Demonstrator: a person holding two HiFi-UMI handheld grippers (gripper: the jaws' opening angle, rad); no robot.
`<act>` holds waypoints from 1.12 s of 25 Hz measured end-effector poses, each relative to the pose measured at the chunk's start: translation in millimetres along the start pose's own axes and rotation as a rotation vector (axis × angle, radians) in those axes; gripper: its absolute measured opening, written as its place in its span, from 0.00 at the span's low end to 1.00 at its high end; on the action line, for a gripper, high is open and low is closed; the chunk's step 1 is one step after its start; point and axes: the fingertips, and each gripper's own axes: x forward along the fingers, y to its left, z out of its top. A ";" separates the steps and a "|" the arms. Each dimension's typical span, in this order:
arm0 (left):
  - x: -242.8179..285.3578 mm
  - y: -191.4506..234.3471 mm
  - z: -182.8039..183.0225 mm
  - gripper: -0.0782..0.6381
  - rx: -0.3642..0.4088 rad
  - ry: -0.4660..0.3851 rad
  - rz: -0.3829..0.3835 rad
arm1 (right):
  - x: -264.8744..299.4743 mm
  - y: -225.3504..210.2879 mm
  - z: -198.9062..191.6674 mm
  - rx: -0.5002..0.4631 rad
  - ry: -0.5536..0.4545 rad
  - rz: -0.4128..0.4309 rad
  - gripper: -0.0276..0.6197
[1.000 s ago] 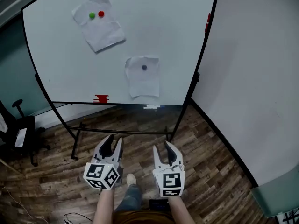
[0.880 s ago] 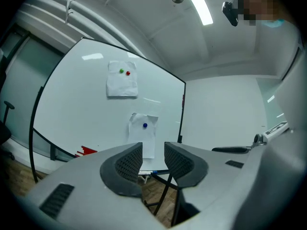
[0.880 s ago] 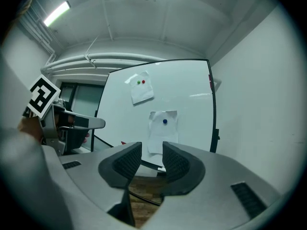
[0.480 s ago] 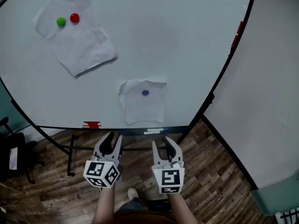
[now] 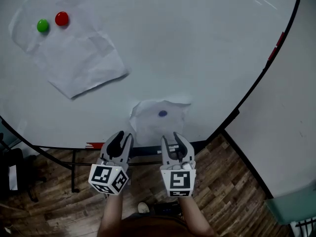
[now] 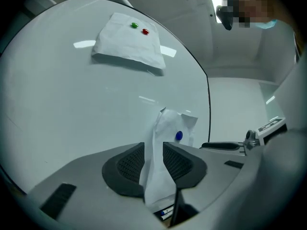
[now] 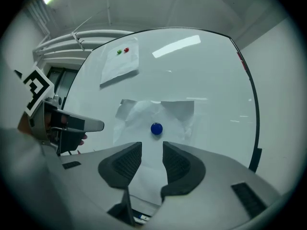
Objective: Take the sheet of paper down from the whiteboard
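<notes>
Whiteboard [image 5: 197,58]: upright over a wood floor [image 5: 222,181], directly ahead of both sets of jaws.
Task sheet [image 5: 148,125]: crumpled and pinned to the board by one blue magnet [image 5: 162,114], just ahead of the jaws. It is up, not down.
Left gripper [image 5: 121,138]: jaws narrowly apart, with the sheet's left edge seen through the gap. No grip is evident.
Right gripper [image 5: 171,141]: jaws narrowly apart, with the sheet's lower part beyond the gap and the magnet just above it.
Second sheet [image 5: 74,58]: well above and left of the jaws, under a green magnet [image 5: 43,25] and a red magnet [image 5: 61,18].
Risk, tearing: a tear at the magnet is judged likely if the sheet is pulled while pinned.
Risk, magnet: it could be dragged off and dropped to the floor.
Risk, grip: paper lying flat may be missed, and the jaws could skid on the board.
</notes>
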 end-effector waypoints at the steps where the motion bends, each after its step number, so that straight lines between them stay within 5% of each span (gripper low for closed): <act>1: 3.7 -0.5 1.4 0.29 0.002 -0.002 -0.008 | 3.7 -0.4 2.4 -0.006 -0.006 0.000 0.27; 28: 49.2 1.8 18.2 0.27 0.020 -0.036 -0.051 | 69.9 -6.9 34.1 -0.196 -0.175 -0.067 0.25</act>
